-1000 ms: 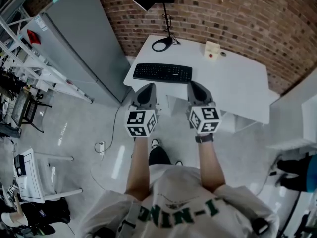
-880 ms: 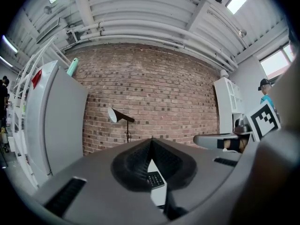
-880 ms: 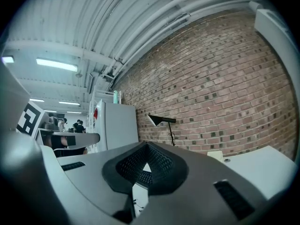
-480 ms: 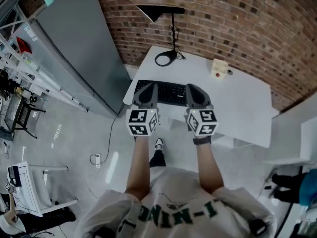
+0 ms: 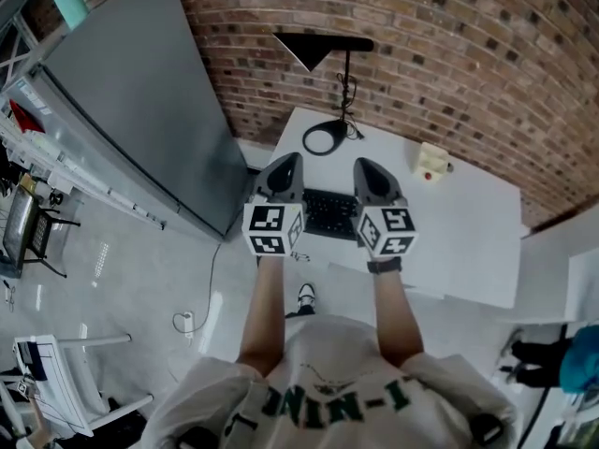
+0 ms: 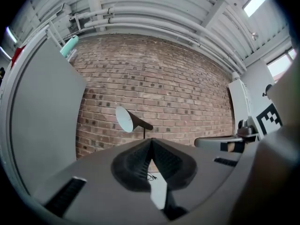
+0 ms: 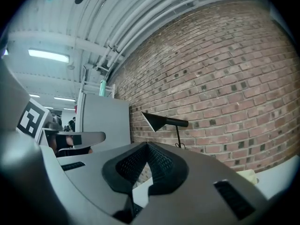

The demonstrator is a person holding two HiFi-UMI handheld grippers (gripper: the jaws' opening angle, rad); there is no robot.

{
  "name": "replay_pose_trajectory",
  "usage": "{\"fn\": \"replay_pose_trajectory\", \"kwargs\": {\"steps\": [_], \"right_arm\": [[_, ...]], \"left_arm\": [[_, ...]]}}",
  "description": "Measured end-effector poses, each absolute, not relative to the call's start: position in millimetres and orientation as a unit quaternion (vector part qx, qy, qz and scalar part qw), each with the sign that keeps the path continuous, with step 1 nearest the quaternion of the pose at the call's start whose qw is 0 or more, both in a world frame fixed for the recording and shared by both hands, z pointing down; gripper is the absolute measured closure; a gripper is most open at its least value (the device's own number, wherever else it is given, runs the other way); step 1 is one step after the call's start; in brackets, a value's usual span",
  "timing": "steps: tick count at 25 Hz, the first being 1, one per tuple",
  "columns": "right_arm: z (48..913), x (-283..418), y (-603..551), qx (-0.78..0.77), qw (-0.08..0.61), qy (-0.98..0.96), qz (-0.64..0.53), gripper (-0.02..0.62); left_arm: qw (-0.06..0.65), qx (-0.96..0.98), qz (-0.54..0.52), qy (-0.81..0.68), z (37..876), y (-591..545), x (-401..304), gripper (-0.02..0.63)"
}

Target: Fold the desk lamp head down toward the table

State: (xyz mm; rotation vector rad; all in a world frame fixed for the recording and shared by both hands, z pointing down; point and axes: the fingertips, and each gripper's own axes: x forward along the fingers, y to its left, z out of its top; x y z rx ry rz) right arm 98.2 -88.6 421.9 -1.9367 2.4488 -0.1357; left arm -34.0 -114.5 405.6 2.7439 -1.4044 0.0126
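A black desk lamp stands at the back of the white desk (image 5: 468, 223) against the brick wall. Its cone head (image 5: 314, 50) sits on a level arm high above the ring base (image 5: 323, 139). My left gripper (image 5: 285, 168) and right gripper (image 5: 365, 168) are held side by side, level, over the desk's front edge and short of the lamp. Both are shut with nothing between the jaws. The left gripper view shows the lamp head (image 6: 125, 119) beyond my closed left gripper (image 6: 151, 142). In the right gripper view the lamp head (image 7: 157, 121) is ahead of my closed right gripper (image 7: 147, 146).
A black keyboard (image 5: 329, 215) lies on the desk, partly hidden under the grippers. A small cream box (image 5: 430, 162) with a red button sits at the back right. A tall grey cabinet (image 5: 140, 110) stands to the left of the desk.
The person has walked toward the desk. Desk and lamp are now nearer and lower in the head view. Both grippers went from short of the desk to over the keyboard, still shut.
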Motion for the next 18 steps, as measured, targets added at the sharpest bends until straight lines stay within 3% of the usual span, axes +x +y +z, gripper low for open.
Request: {"fn": "replay_pose_trajectory", "kwargs": {"steps": [18], "right_arm": [[431, 101, -210, -0.636, -0.014, 0.77, -0.051, 0.592]], "left_arm": [[0.068, 0.906, 0.036, -0.417, 422, -248, -22, 0.604]]}}
